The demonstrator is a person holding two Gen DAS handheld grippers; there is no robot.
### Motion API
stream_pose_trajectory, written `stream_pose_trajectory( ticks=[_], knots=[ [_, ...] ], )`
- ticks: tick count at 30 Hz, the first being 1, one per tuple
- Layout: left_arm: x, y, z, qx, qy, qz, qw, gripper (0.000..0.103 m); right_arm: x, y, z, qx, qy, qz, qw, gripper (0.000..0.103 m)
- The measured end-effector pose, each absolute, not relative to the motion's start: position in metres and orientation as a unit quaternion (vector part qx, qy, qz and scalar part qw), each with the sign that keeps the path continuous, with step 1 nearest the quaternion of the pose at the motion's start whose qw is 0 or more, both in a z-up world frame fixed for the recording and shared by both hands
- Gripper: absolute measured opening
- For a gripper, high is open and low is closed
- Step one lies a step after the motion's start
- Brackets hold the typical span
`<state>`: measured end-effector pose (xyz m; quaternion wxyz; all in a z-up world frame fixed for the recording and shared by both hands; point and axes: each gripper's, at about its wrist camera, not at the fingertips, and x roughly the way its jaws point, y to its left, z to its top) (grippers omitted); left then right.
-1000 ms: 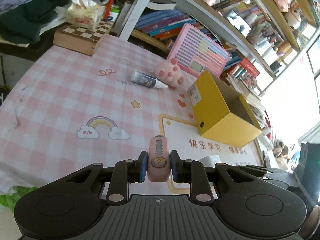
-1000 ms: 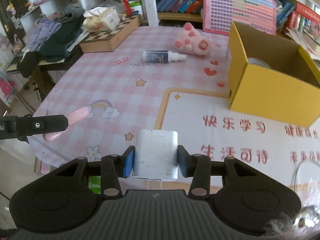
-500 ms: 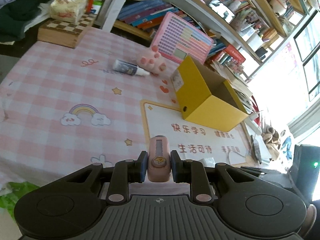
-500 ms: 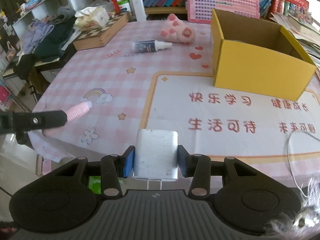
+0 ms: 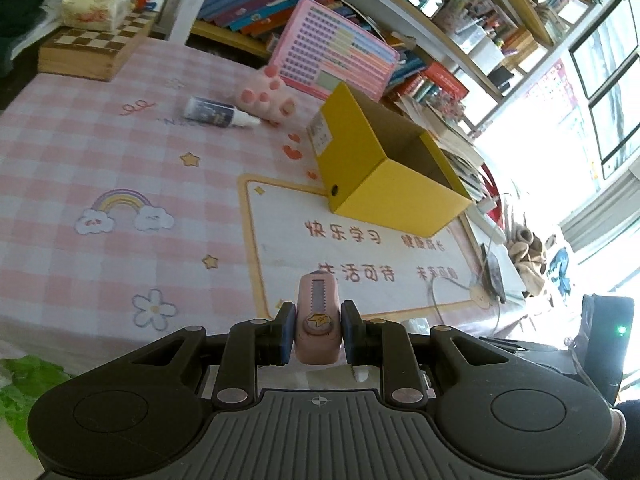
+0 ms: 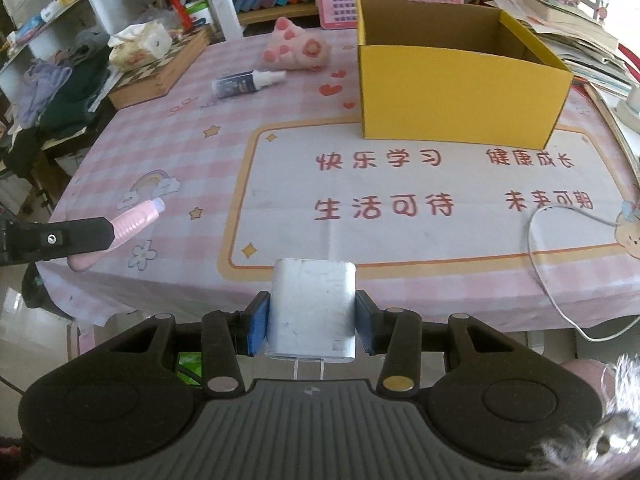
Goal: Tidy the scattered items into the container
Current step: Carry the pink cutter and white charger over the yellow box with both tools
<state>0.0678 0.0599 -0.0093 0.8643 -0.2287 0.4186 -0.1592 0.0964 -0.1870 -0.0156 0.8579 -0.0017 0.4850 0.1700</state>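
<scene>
Left gripper (image 5: 316, 336) clamped on pink knife (image 5: 317, 316); right gripper (image 6: 311, 322) clamped on white charger (image 6: 311, 312). Carry over yellow box (image 6: 460, 96), clear rim, release low inside.

Left gripper (image 5: 316, 338): closed on a pink cutter (image 5: 317, 320); blue pads (image 5: 287, 334) press its two sides; cutter points forward.
Left gripper, right view (image 6: 80, 236): reaches in from the left, held over the table's (image 6: 192, 168) front-left corner.
Right gripper (image 6: 311, 326): closed on a white charger (image 6: 311, 312), pads on both sides, prongs toward the camera; held off the table's front edge.
</scene>
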Motion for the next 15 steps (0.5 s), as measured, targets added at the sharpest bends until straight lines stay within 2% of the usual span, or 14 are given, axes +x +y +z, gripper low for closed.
stream_pose_trajectory(
  ticks=[15],
  knots=[
    [0.080,0.018,-0.011,-0.213,0.426,-0.199,0.856,0.023,0.088,-0.225,-0.012,0.004,0.474,0.131,0.871,0.042]
  ],
)
